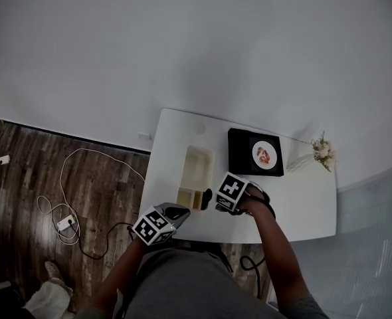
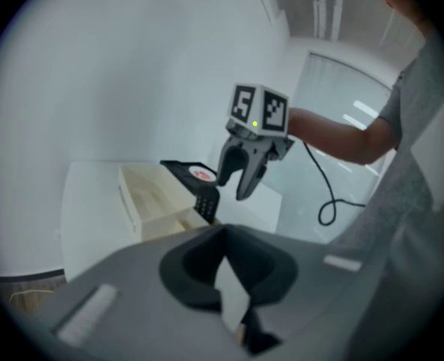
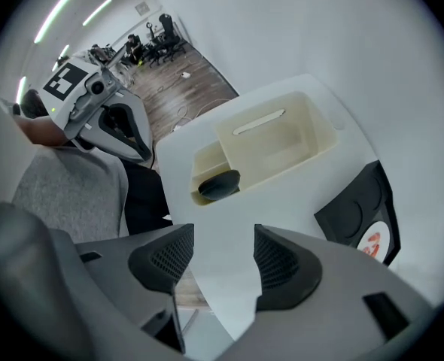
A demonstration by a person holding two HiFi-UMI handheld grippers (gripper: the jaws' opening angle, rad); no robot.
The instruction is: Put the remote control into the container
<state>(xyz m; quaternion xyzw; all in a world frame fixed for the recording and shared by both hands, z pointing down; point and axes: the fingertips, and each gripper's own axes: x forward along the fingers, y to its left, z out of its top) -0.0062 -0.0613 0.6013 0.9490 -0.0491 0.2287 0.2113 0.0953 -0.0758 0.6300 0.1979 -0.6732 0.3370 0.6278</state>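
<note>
Black, button-faced remote control [image 3: 220,184] leans inside container [image 3: 297,160], end compartment; right gripper [image 3: 223,258] released, left gripper [image 2: 223,239] clenched.

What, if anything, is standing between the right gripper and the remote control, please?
Nothing visible. The right gripper, its jaws apart and empty, looks across bare white table straight at the remote control, which appears to rest in the small end compartment of the container.

Smooth white table [image 1: 302,211]; matt cream plastic container [image 3: 282,138]; dark wood-plank floor [image 1: 30,178]; ribbed black pads [image 3: 165,258] on the right gripper [image 3: 223,262].
</note>
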